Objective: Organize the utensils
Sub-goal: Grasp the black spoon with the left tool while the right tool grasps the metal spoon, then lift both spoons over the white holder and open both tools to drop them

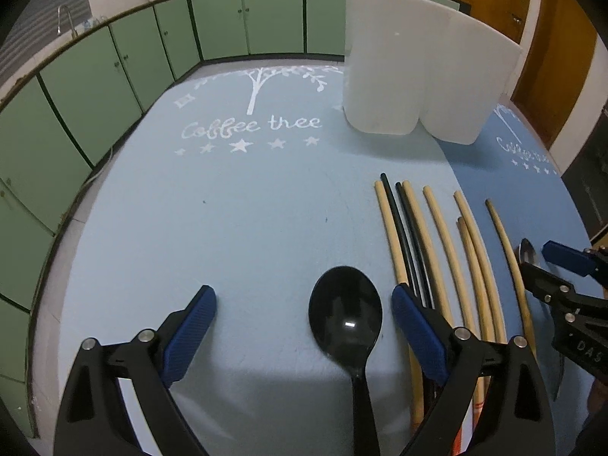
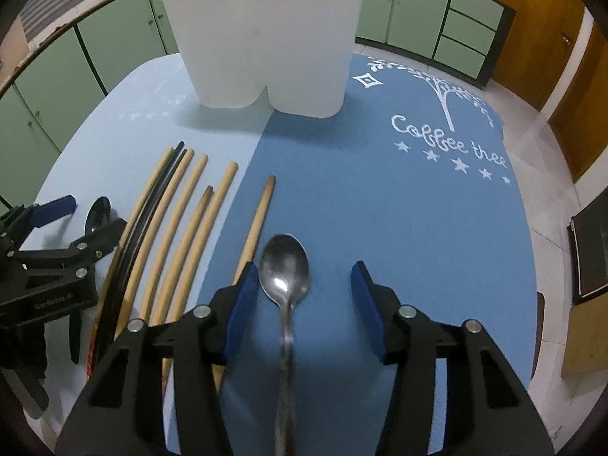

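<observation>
Left wrist view: nearest the lens, the left hand-held gripper (image 1: 304,315) is spread wide and grasps nothing. A black plastic spoon (image 1: 346,313) lies on the pale blue mat (image 1: 228,209) between its blue fingers (image 1: 192,332), bowl pointing away and handle running back under the camera; the bowl sits closer to the right-side finger, and contact with either cannot be told. Just to the right of that finger lies a row of chopsticks (image 1: 437,235), several tan and two black, roughly parallel and pointing away.

Right wrist view: the right hand-held gripper (image 2: 304,300) is likewise released, fingers well apart. A metal spoon (image 2: 284,266) rests on the darker blue mat (image 2: 418,209) between them, bowl forward, close against the left-side finger, with open mat between it and the other. The chopsticks (image 2: 182,212) lie just left of this gripper, and the left one appears beyond them.

Farther back on the worktop, straddling the seam of the two mats, stands a white two-compartment holder (image 2: 266,45), upright and well apart from both grippers. Green cabinets (image 1: 95,76) line the background.
</observation>
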The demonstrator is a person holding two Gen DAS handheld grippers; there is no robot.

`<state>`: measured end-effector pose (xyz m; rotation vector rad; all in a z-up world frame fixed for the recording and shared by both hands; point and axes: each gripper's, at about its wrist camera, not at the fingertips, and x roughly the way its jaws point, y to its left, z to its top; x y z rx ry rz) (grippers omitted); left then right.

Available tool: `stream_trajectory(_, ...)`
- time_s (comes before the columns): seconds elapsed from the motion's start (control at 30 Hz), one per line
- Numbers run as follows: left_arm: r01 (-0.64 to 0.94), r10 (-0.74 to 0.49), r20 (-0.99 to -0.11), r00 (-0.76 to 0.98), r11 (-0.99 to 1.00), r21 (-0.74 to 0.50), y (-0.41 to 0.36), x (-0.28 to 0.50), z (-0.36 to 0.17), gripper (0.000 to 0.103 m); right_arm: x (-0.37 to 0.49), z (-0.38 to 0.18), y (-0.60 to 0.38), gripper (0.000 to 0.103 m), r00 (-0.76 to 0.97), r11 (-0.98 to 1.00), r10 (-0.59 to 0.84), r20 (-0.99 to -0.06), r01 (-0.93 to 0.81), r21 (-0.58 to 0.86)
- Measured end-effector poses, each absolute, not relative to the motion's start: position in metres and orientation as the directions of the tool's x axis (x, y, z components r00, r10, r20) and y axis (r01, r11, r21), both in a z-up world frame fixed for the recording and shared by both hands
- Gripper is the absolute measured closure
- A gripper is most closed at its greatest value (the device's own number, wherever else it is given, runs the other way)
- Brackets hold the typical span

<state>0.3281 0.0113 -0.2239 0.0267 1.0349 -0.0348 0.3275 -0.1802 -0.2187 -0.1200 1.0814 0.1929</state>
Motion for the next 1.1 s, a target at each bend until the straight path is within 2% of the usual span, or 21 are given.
stream_trajectory(0.2, 0.073, -0.052, -0.862, 0.504, 0.997, -0.018, 0.011, 0.334, -0.223, 0.026, 0.331, -0.219, -0.176, 0.066, 0.44, 0.975, 0.1, -0.893, -0.224, -0.001)
stream_trajectory(0.3, 0.096, -0.076, -0.864, 0.499, 0.995, -0.031, 0.007, 0.333, -0.221, 0.037, 0.33, -0.219, -0.176, 0.066, 0.428, 0.977, 0.097, -0.899, -0.211, 0.005)
stream_trajectory(0.37, 0.102, -0.081, -0.864, 0.497, 0.994, -0.034, 0.004, 0.33, -0.22, 0.04, 0.331, -0.219, -0.176, 0.066, 0.418, 0.98, 0.094, -0.904, -0.198, 0.011)
stream_trajectory(0.4, 0.104, -0.083, -0.864, 0.496, 0.994, -0.036, 0.003, 0.33, -0.219, 0.046, 0.33, -0.219, -0.175, 0.066, 0.418, 0.98, 0.091, -0.904, -0.2, 0.006)
stream_trajectory(0.43, 0.108, -0.09, -0.863, 0.497, 0.993, -0.041, 0.002, 0.329, -0.218, 0.056, 0.33, -0.219, -0.174, 0.067, 0.419, 0.979, 0.091, -0.904, -0.202, 0.005)
stream_trajectory(0.47, 0.111, -0.094, -0.863, 0.496, 0.993, -0.045, 0.001, 0.329, -0.217, 0.061, 0.329, -0.22, -0.174, 0.075, 0.416, 0.979, 0.099, -0.904, -0.205, 0.013)
stream_trajectory(0.5, 0.116, -0.102, -0.863, 0.495, 0.992, -0.051, -0.001, 0.327, -0.216, 0.068, 0.328, -0.219, -0.173, 0.075, 0.417, 0.979, 0.1, -0.903, -0.203, 0.015)
stream_trajectory(0.7, 0.145, -0.153, -0.848, 0.508, 0.985, -0.092, -0.006, 0.318, -0.21, 0.069, 0.326, -0.215, -0.185, 0.076, 0.439, 0.978, 0.162, -0.884, -0.192, 0.084)
stream_trajectory(0.83, 0.15, -0.201, -0.773, 0.602, 0.979, -0.137, -0.002, 0.304, -0.19, 0.069, 0.311, -0.194, -0.198, 0.076, 0.541, 0.97, 0.221, -0.811, -0.209, 0.125)
stream_trajectory(1.1, 0.149, -0.189, -0.66, 0.727, 0.982, -0.118, -0.005, 0.283, -0.164, 0.069, 0.299, -0.164, -0.225, 0.076, 0.633, 0.948, 0.32, -0.705, -0.214, 0.238)
